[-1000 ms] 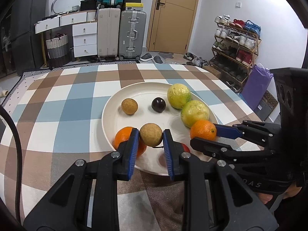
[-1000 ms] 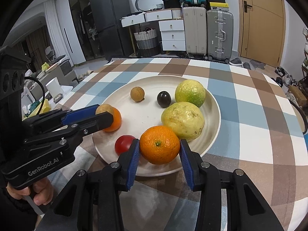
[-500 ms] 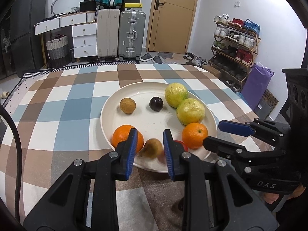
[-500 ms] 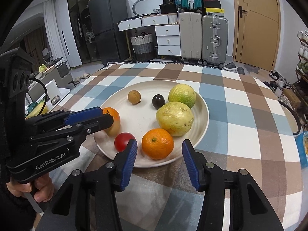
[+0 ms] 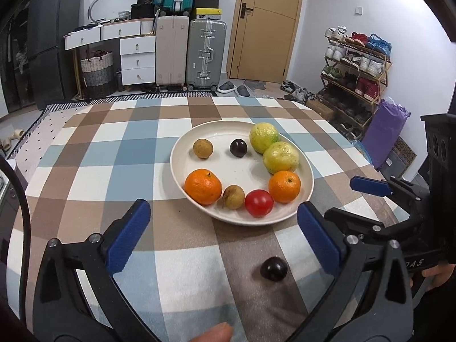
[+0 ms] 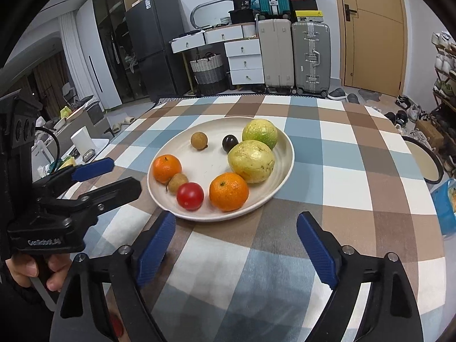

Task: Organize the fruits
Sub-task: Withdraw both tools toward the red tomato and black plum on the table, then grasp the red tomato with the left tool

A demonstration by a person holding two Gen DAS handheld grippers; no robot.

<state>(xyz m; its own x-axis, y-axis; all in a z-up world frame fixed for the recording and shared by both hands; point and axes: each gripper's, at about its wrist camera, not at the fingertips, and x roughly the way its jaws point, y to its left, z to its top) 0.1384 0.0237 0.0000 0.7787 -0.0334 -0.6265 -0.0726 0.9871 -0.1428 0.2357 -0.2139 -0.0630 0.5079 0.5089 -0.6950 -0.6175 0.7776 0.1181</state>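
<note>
The white plate [image 5: 309, 183] sits at centre frame on the checked tablecloth [image 5: 94, 176], holding two oranges, two green-yellow guavas, two brown longans, a dark plum and a red tomato [image 5: 258, 203]. Another dark plum [image 5: 273, 268] lies on the cloth below it. The left gripper [image 5: 222, 228] and right gripper [image 6: 236, 238] have just been opening, jaws spread, nothing between them.

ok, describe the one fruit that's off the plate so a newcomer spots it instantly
Find the white plate on the checked tablecloth. On the cloth before its near rim lies a small dark fruit. Unlike its dark twin on the plate, it sits alone on bare cloth.
</note>
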